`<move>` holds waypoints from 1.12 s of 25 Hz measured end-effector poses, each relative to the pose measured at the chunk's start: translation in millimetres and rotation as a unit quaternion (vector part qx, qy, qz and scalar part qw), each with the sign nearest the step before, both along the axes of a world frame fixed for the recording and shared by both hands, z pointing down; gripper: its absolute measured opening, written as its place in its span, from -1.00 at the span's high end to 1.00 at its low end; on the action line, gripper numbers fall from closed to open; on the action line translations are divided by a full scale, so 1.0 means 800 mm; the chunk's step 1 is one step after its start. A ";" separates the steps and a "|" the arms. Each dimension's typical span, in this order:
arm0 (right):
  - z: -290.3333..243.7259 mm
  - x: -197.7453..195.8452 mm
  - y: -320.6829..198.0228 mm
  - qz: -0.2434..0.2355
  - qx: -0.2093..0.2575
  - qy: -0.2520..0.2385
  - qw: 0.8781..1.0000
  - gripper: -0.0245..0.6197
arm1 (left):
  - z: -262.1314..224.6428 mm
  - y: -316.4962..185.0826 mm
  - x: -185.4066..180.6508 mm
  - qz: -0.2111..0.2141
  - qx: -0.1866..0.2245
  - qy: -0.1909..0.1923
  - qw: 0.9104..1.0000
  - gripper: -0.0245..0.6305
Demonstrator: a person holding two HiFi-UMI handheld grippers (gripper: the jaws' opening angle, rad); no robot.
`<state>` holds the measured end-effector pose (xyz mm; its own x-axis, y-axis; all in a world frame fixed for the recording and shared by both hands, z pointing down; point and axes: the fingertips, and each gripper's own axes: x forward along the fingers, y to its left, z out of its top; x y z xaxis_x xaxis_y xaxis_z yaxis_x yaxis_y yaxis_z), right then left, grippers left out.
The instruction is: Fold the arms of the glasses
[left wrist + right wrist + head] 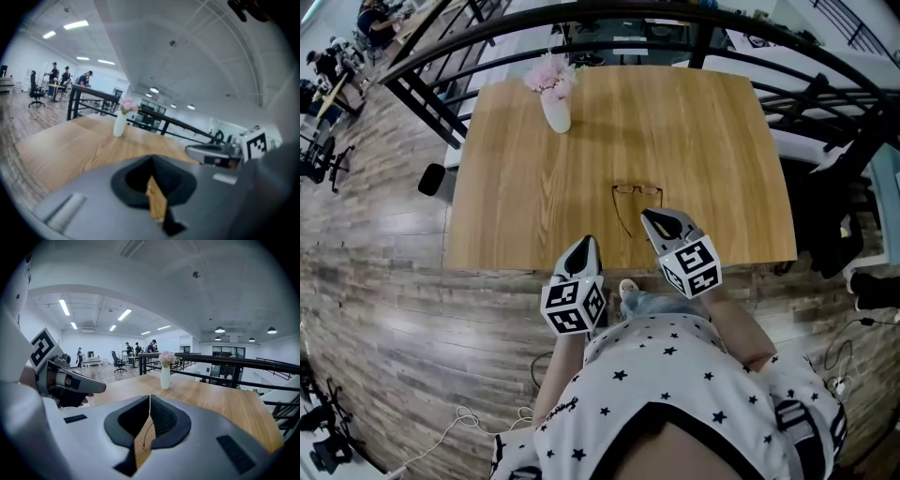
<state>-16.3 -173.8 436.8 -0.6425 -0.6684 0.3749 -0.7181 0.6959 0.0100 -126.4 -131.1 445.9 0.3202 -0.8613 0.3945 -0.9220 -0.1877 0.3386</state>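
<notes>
The glasses [635, 193], arms unfolded, are lying near the table's [712, 141] near edge amid bare wood. Left gripper [583, 247] and right gripper [656, 223] are hovering there, jaws pressed together, holding nothing.

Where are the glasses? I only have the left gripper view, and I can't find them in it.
Observer: The head view shows the glasses lying on the table by its near edge, just ahead of the right gripper.
Operator: Are they folded yet?
Observer: No. The one arm that shows sticks out toward the person.
Operator: Is the right gripper open?
Observer: No. The right gripper view shows its jaws together at the tips, gripping nothing.
</notes>
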 end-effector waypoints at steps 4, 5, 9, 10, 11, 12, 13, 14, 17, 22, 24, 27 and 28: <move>0.019 -0.005 -0.044 -0.018 -0.010 0.024 1.000 0.87 | 0.011 -0.043 0.000 0.002 -0.007 0.005 1.000 0.91; 0.026 -0.005 -0.054 -0.025 -0.012 0.033 0.999 0.87 | 0.013 -0.053 0.002 0.004 -0.009 0.006 1.000 0.91; 0.056 -0.006 -0.085 -0.046 -0.022 0.073 0.996 0.87 | 0.025 -0.083 0.008 0.008 -0.019 0.008 1.000 0.91; 0.064 -0.005 -0.090 -0.051 -0.027 0.083 0.995 0.86 | 0.027 -0.088 0.010 0.008 -0.020 0.008 1.000 0.91; 0.073 -0.004 -0.094 -0.058 -0.032 0.092 0.994 0.86 | 0.028 -0.092 0.011 0.008 -0.021 0.009 1.000 0.90; 0.082 -0.003 -0.098 -0.065 -0.036 0.103 0.992 0.87 | 0.030 -0.095 0.012 0.009 -0.020 0.009 1.000 0.90; 0.090 -0.002 -0.101 -0.072 -0.038 0.115 0.990 0.87 | 0.032 -0.099 0.013 0.010 -0.020 0.009 1.000 0.90; 0.098 -0.002 -0.105 -0.081 -0.039 0.130 0.987 0.86 | 0.033 -0.102 0.014 0.010 -0.019 0.009 1.000 0.90; 0.121 0.002 -0.115 -0.106 -0.048 0.177 0.977 0.86 | 0.040 -0.111 0.013 0.008 -0.016 0.010 1.000 0.90; 0.158 0.004 -0.128 -0.149 -0.081 0.230 0.958 0.86 | 0.058 -0.121 0.015 0.011 -0.021 0.007 1.000 0.90; 0.172 0.004 -0.130 -0.173 -0.092 0.251 0.948 0.86 | 0.063 -0.123 0.017 0.011 -0.022 0.007 1.000 0.90; 0.189 0.001 -0.134 -0.198 -0.092 0.280 0.935 0.85 | 0.069 -0.122 0.017 0.008 -0.023 0.006 1.000 0.90; 0.194 0.000 -0.137 -0.204 -0.089 0.290 0.931 0.85 | 0.070 -0.122 0.016 0.007 -0.023 0.005 1.000 0.91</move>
<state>-16.4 -283.3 592.2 -0.4834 -0.3077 0.8195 -0.3034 0.9371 0.1729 -113.3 -228.7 501.8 0.3360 -0.8376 0.4308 -0.9160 -0.1842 0.3564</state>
